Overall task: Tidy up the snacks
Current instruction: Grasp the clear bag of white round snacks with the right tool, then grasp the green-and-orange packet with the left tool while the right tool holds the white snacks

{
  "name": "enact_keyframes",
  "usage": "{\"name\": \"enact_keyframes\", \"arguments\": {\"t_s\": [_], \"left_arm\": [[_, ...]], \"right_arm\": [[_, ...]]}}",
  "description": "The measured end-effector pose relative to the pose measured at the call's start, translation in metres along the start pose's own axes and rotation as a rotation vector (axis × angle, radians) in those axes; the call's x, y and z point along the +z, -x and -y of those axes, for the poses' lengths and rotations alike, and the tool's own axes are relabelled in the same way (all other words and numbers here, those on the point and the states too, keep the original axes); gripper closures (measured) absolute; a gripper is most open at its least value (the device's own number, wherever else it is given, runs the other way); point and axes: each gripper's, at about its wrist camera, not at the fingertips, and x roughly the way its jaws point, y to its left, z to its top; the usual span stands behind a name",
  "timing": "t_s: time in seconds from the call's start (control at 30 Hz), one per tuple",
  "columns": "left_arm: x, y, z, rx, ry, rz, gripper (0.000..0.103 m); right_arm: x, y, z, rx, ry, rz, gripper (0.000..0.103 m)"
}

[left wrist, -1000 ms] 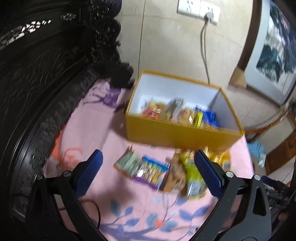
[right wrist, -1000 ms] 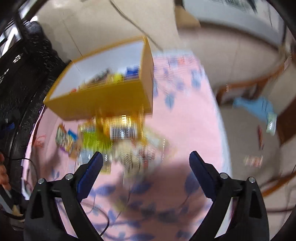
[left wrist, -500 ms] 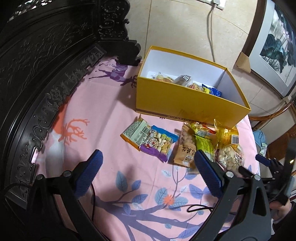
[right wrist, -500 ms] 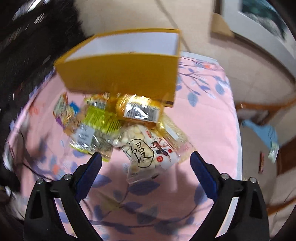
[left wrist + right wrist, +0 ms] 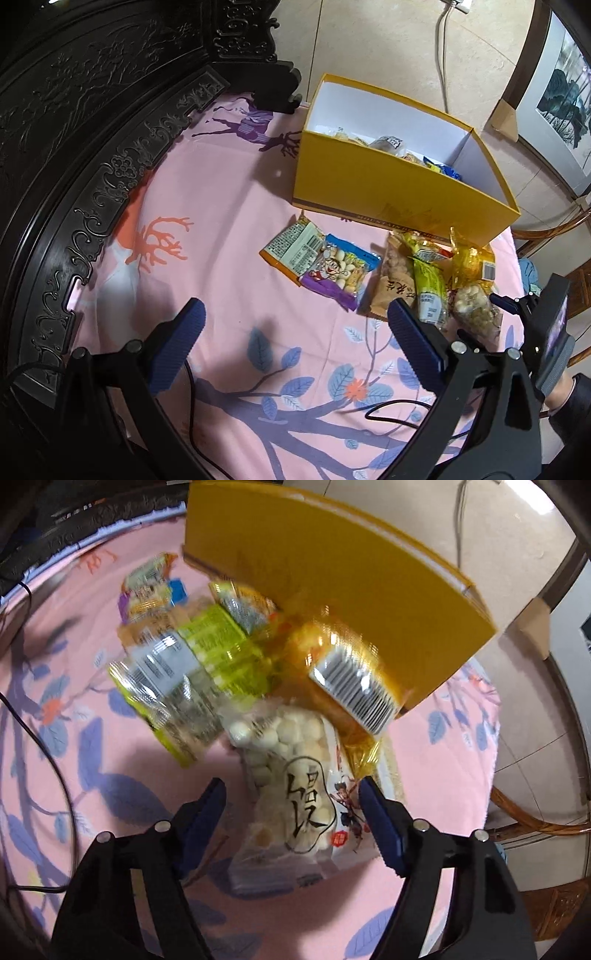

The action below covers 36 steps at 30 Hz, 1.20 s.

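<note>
Pink floral cloth (image 5: 229,206) covers the table, bordered by dark carved furniture (image 5: 92,122). Left wrist view: the left gripper (image 5: 295,334) hangs above bare cloth, jaws wide apart, holding nothing. A yellow box (image 5: 391,184) stands open with several snacks inside. In front of it lie loose packets: an orange packet (image 5: 291,247), a purple-and-blue packet (image 5: 340,269), a brown packet (image 5: 391,284), a green packet (image 5: 430,291) and a clear bag of white balls (image 5: 476,306). The right gripper (image 5: 517,302) is beside that bag.

Right wrist view, partly blurred: the right gripper (image 5: 291,812) has its jaws apart, one on each side of the clear bag of white balls (image 5: 295,775), not clamped. The green packet (image 5: 207,657) and a gold packet (image 5: 351,679) lie just beyond, against the yellow box (image 5: 332,583).
</note>
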Motion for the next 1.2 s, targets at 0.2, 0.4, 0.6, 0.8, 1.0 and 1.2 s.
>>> {"name": "enact_keyframes", "arguments": {"t_s": [0.2,0.4,0.6,0.8,1.0,1.2], "left_arm": [[0.003,-0.016,-0.003,0.018,-0.006,-0.024,0.002],[0.009,-0.030,0.001,0.026,-0.049,-0.021,0.002],[0.031,-0.066,0.001,0.033,-0.094,0.004,0.002],[0.053,-0.119,0.005,-0.008,-0.155,-0.039,0.002],[0.052,-0.152,0.002,-0.021,-0.220,-0.092,0.003],[0.051,-0.158,-0.013,-0.121,-0.150,-0.076,0.039]], "right_arm": [[-0.002,0.002,0.016,0.087,-0.104,-0.039,0.056],[-0.024,0.032,0.013,0.136,-0.273,-0.029,0.060],[-0.036,0.054,0.006,0.180,-0.411,-0.040,0.060],[-0.029,0.059,0.002,0.224,-0.479,-0.033,0.060],[-0.023,0.062,0.004,0.229,-0.488,-0.031,0.060],[-0.024,0.058,0.006,0.225,-0.497,-0.047,0.060]]}}
